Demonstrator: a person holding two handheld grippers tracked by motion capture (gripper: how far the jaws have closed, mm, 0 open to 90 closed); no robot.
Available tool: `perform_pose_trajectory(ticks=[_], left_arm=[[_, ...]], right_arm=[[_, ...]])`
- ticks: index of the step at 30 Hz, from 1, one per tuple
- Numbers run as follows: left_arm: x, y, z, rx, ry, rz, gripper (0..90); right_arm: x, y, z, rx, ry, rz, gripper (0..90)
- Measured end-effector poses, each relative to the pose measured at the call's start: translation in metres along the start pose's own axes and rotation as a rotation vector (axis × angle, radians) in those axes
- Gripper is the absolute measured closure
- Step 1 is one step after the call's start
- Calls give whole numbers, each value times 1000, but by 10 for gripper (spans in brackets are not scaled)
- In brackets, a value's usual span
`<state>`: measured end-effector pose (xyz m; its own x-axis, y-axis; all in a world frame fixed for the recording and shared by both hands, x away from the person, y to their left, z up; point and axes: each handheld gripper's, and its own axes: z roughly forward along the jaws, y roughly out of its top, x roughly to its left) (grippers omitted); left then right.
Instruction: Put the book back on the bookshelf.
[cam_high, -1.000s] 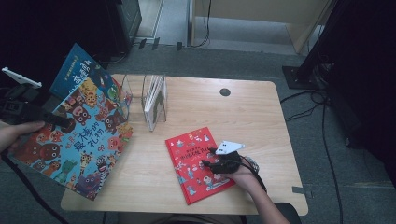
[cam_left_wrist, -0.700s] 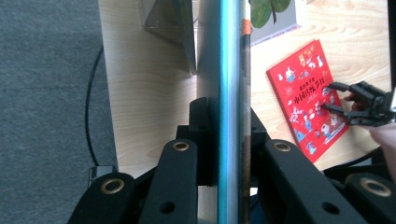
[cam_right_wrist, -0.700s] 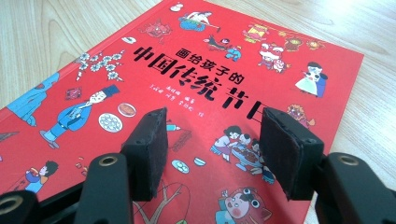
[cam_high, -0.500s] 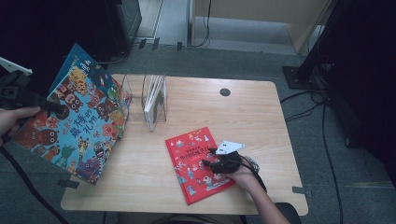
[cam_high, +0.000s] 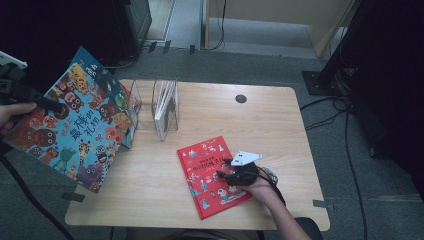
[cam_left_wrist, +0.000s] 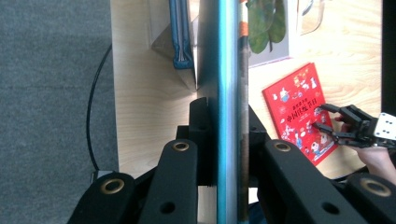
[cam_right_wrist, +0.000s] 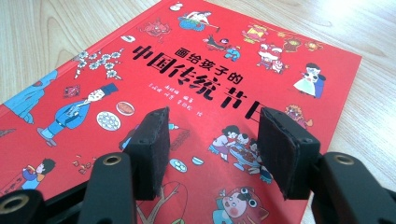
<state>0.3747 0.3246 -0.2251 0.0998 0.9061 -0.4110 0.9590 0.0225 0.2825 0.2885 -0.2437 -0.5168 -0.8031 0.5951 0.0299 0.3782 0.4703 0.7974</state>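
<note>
Left tool (cam_high: 50, 106) pinches large blue picture book (cam_high: 70, 127) by one edge; may swing or slip. Right tool (cam_right_wrist: 212, 151) spread above flat red book (cam_right_wrist: 187, 93), closing lately; pads could skid off.

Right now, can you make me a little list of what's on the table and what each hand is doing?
table: wooden table
big book: blue picture book, lifted at the table's left edge
left gripper: jaws shut on the blue picture book
small book: red picture book, lying flat
right gripper: jaws open over the red picture book
stand: clear book rack, books upright inside
</note>
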Motion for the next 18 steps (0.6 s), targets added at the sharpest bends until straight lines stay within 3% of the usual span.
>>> perform_pose_trajectory(ticks=[9, 11, 18], left_arm=[[-9, 26, 10, -31, 22, -18, 814], [-7, 31, 9, -42, -1, -17, 803], [-4, 45, 16, -71, 27, -55, 814]], right_arm=[[0, 0, 1, -6, 0, -5, 454], [-1, 0, 1, -6, 1, -6, 454], [-1, 0, 2, -13, 8, -7, 465]])
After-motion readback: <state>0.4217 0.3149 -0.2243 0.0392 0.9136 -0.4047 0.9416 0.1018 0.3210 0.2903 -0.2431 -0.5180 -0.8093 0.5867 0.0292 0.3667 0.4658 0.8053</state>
